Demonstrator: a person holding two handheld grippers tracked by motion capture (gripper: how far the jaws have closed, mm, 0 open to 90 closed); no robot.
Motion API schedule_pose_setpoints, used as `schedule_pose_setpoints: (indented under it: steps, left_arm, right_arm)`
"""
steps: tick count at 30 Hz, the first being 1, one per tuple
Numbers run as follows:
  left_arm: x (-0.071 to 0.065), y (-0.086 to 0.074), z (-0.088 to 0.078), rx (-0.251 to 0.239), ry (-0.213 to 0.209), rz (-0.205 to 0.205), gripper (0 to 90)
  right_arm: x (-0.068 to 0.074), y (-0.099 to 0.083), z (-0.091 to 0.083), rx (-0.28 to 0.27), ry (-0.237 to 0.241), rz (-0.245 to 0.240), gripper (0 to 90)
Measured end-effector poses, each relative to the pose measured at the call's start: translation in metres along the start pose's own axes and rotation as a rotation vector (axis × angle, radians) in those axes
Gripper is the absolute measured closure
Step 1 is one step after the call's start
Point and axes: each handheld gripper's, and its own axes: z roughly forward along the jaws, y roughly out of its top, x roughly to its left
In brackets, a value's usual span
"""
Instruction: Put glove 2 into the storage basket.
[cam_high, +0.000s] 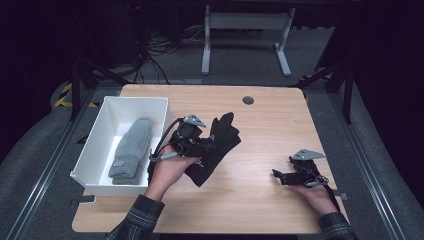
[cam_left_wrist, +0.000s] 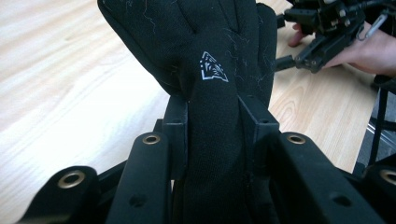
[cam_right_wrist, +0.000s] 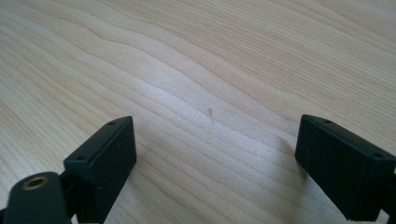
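A pair of black gloves (cam_high: 216, 142) with a small white emblem (cam_left_wrist: 213, 69) hangs above the wooden table (cam_high: 260, 130), pinched in my left gripper (cam_high: 200, 145). In the left gripper view both jaws press on the glove cuff (cam_left_wrist: 212, 140), fingers of the glove pointing away. My right gripper (cam_high: 280, 176) rests low over the table near the front right, jaws wide apart, with only bare wood (cam_right_wrist: 210, 116) between its fingertips (cam_right_wrist: 105, 156). It also appears in the left gripper view as the right gripper (cam_left_wrist: 322, 32) held by a hand.
A white box (cam_high: 100, 145) stands at the table's left with grey knitted gloves (cam_high: 130, 150) lying in it. A round cable port (cam_high: 248, 100) sits near the far edge. Behind the table stand a white desk frame (cam_high: 245, 37) and loose cables.
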Motion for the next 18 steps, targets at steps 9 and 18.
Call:
schedule_pose_setpoints:
  steps: [9,18]
  left_arm:
    - [0.014,0.006,-0.034,-0.045,0.058,-0.022,68.4]
    - [0.036,0.002,-0.073,-0.089,0.126,-0.077,68.4]
  right_arm:
    - [0.000,0.000,0.000,0.000,0.001,-0.002,12.8]
    - [0.000,0.000,0.000,0.000,0.001,-0.001,12.8]
